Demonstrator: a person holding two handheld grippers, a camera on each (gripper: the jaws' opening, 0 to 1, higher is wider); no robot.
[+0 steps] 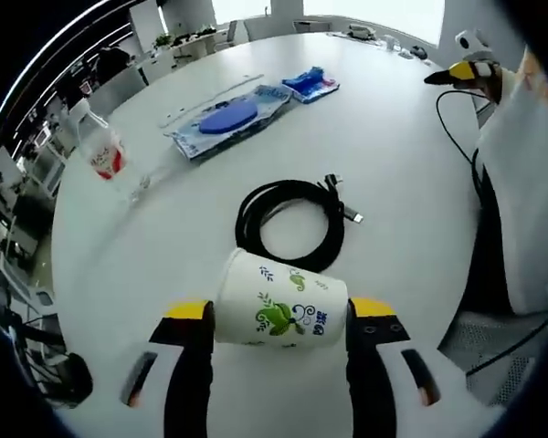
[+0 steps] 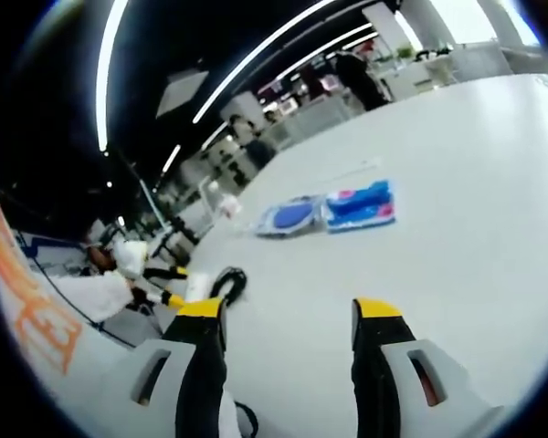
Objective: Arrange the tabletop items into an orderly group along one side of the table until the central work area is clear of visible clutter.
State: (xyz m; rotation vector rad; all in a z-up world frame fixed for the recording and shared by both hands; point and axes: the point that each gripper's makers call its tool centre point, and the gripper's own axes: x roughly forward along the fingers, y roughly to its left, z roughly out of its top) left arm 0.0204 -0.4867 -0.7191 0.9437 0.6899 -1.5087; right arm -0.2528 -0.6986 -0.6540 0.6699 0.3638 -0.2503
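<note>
1. Left gripper view: a white paper cup with green leaf print (image 1: 283, 301) is being clamped on its side between the jaws of the left gripper (image 1: 281, 321), at 6 o'clock on the white round table (image 1: 393, 137).
2. A coiled black cable (image 1: 290, 224) is being seen just beyond the cup, at 12 o'clock from it.
3. A clear plastic bottle with a red label (image 1: 100, 151) is lying at 10 o'clock; a blue packet in clear wrap (image 1: 230, 119) is lying at 11 o'clock.
4. Right gripper view: the right gripper (image 2: 290, 315) is being held with jaws apart, nothing between them.
</note>
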